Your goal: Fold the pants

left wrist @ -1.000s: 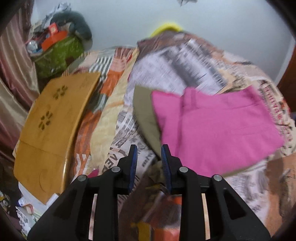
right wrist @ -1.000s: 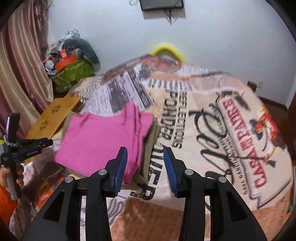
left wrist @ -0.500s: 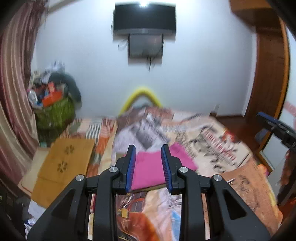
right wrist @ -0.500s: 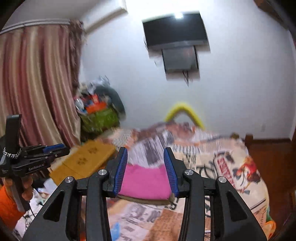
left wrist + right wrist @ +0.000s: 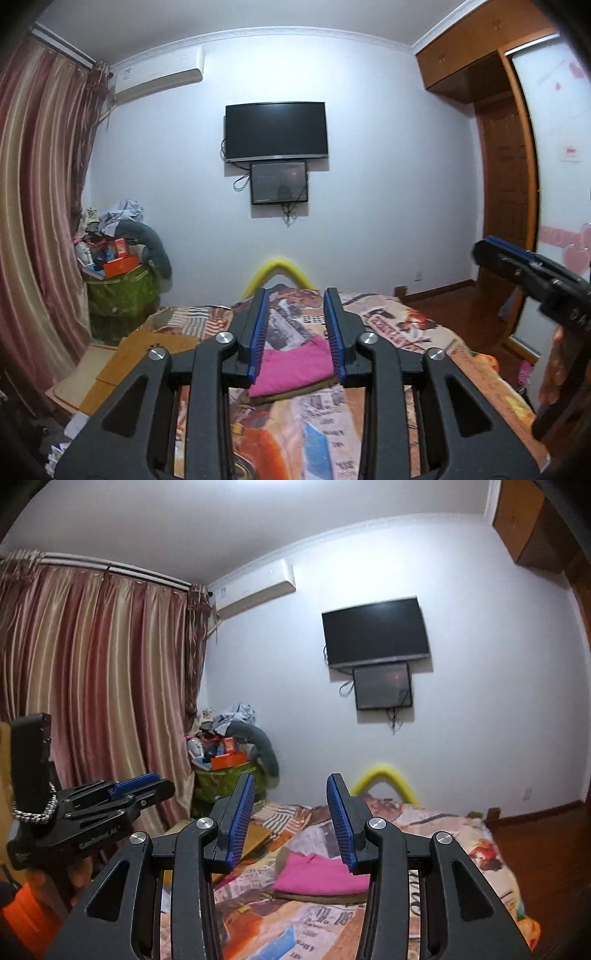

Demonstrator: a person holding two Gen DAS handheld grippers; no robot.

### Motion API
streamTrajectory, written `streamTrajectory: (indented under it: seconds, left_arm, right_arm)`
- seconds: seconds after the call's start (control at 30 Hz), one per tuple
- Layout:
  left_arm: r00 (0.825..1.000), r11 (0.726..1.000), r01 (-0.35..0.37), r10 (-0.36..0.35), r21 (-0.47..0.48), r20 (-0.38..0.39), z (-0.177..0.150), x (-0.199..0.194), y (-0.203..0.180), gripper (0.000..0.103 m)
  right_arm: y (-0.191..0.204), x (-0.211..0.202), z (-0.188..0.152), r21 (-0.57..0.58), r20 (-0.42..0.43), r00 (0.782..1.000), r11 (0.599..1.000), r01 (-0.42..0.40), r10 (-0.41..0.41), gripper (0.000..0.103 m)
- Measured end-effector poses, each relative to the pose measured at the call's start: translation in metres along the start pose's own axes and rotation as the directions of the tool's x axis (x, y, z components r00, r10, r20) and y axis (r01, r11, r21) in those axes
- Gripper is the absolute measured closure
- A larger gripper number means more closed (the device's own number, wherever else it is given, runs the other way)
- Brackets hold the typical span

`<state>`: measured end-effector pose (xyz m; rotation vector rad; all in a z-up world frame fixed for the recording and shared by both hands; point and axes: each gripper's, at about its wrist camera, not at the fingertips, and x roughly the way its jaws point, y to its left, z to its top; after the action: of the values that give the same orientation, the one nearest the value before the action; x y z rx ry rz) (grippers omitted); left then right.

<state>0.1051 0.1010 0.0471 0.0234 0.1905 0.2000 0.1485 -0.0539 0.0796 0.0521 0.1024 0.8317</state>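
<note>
Folded pink pants point(image 5: 291, 367) lie on top of a folded olive garment point(image 5: 284, 393) in the middle of the bed; they also show in the right wrist view point(image 5: 317, 877). My left gripper point(image 5: 295, 295) is open and empty, raised well back from the pants. My right gripper point(image 5: 291, 781) is open and empty, also raised and far from them. The right gripper shows at the right edge of the left wrist view point(image 5: 524, 266). The left gripper shows at the left of the right wrist view point(image 5: 122, 794).
The bed carries a printed blanket point(image 5: 402, 321). A brown wooden board point(image 5: 140, 350) lies at its left side. A cluttered green bin point(image 5: 118, 291) stands in the corner by the curtain point(image 5: 92, 701). A TV point(image 5: 276, 131) hangs on the far wall. A wardrobe point(image 5: 498, 147) stands at the right.
Both grippers have lifted up and pulled back from the folded pants, tilting from the bed up to the far wall. The pants stay folded on the bed.
</note>
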Motion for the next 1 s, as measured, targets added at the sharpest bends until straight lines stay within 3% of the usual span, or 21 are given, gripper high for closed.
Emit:
streamTrajectory:
  seconds: [0.03, 0.1, 0.17, 0.3, 0.4, 0.53, 0.57, 1.0]
  left_arm:
    - [1.000, 1.000, -0.003, 0.003, 0.004, 0.010, -0.002, -0.007, -0.003, 0.061]
    - [0.999, 1.000, -0.014, 0.013, 0.009, 0.035, -0.005, -0.021, -0.006, 0.040]
    - [0.998, 1.000, -0.018, 0.017, 0.007, 0.061, -0.008, -0.035, -0.008, 0.029]
    - [0.997, 0.999, -0.022, 0.024, -0.023, 0.072, -0.015, -0.049, -0.004, 0.012]
    - [0.998, 0.999, -0.021, 0.024, -0.046, 0.061, -0.018, -0.051, 0.001, 0.005]
    - [0.998, 0.998, -0.023, 0.026, -0.060, 0.053, -0.023, -0.053, 0.007, 0.002]
    - [0.998, 0.998, -0.027, 0.030, -0.060, 0.053, -0.024, -0.054, 0.007, 0.002]
    - [0.998, 0.997, -0.035, 0.038, -0.064, 0.046, -0.033, -0.053, 0.009, 0.000]
  right_arm:
    - [0.006, -0.004, -0.002, -0.012, 0.006, 1.000, 1.000, 0.005, -0.005, 0.066]
    - [0.017, -0.008, -0.007, -0.023, -0.005, 1.000, 1.000, -0.003, 0.003, 0.066]
    - [0.021, -0.008, -0.011, -0.026, -0.013, 1.000, 1.000, 0.004, -0.004, 0.063]
    - [0.019, -0.013, -0.013, -0.007, 0.004, 1.000, 1.000, 0.026, -0.026, 0.026]
    - [0.018, -0.019, -0.013, -0.006, 0.011, 0.998, 0.999, 0.054, -0.054, 0.018]
    - [0.016, -0.017, -0.014, -0.009, -0.005, 0.997, 0.997, 0.082, -0.082, 0.008]
    - [0.018, -0.016, -0.014, -0.011, -0.005, 0.996, 0.996, 0.093, -0.093, 0.000]
    - [0.028, -0.030, -0.026, -0.052, -0.012, 0.994, 0.993, 0.108, -0.108, 0.000]
